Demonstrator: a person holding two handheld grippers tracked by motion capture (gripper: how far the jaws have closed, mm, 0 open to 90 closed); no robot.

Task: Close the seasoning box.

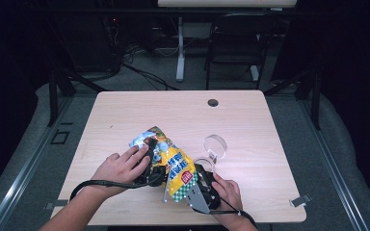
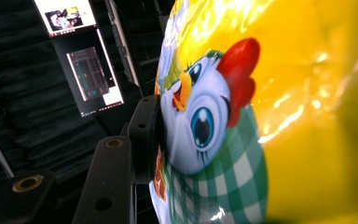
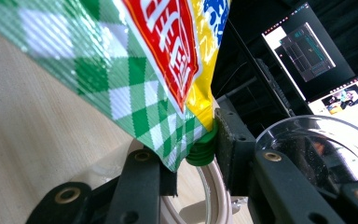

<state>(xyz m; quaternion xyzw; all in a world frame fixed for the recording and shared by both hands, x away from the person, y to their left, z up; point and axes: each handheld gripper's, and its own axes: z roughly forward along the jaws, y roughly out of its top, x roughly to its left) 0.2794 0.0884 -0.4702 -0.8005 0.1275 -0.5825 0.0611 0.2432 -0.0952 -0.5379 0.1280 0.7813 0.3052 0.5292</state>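
Bag point(image 1: 173, 163), yellow snack type, lifted over table point(image 1: 125, 110) near front edge. Left gripper point(image 1: 150, 166) clamps its upper end; jaw pressed on the chicken print. Right gripper point(image 1: 200, 187) pinches lower green-check corner. Clear dish point(image 1: 215, 146) just right.

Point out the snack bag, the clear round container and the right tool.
snack bag point(image 1: 178, 168): high view, on its yellow front.
clear round container point(image 1: 215, 146): high view, on its upright round face.
right tool point(image 3: 193, 151): right gripper view, between its tips, at the bag's green corner.
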